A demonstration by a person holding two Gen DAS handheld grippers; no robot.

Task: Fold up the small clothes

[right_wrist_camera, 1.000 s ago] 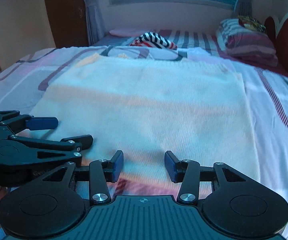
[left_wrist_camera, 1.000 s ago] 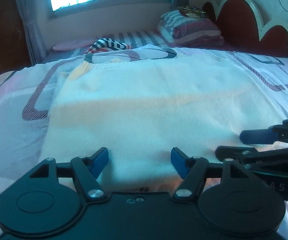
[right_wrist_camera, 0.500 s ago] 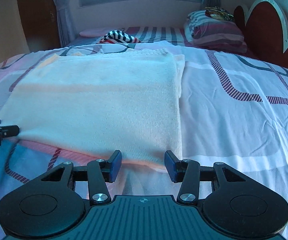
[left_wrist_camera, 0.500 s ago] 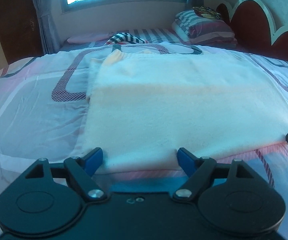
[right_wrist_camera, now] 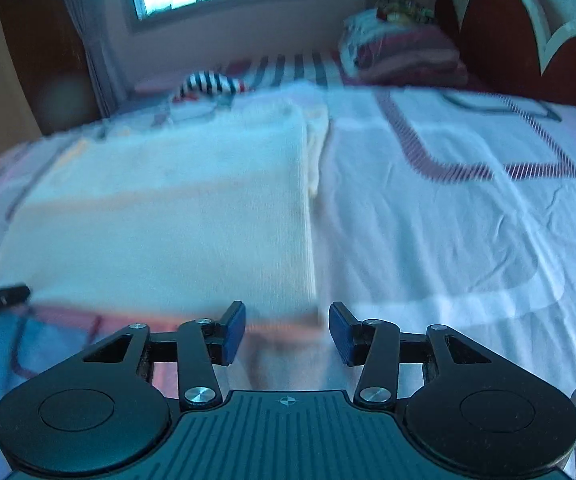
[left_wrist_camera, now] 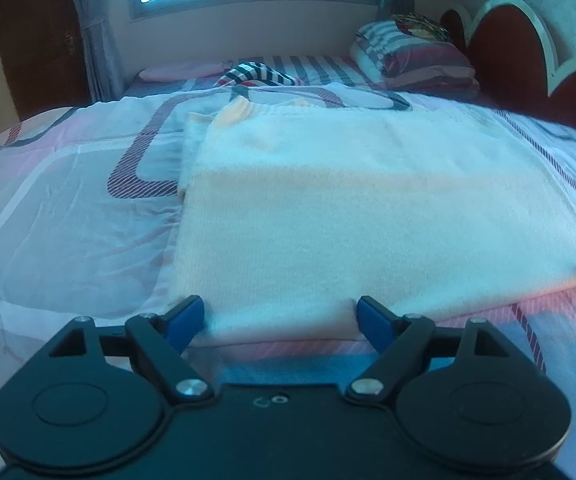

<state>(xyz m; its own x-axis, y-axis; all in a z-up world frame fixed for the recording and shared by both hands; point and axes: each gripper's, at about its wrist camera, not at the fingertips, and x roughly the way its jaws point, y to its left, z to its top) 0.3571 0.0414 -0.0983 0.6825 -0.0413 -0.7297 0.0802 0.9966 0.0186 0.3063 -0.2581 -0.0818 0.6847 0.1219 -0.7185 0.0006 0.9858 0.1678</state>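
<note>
Now the cream knit garment (left_wrist_camera: pixel 368 216) lies flat, folded, on the bedsheet (left_wrist_camera: pixel 68 240).

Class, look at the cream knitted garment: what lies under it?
The cream knitted garment lies on the patterned bedsheet. Another cream layer peeks out along its edge; anything else beneath is covered.

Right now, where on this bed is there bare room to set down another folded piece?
Bare bedsheet lies right of the cream knit garment, toward the headboard. Another bare patch lies left of it. Crowded: the far edge, with striped cloth and folded bedding.
</note>
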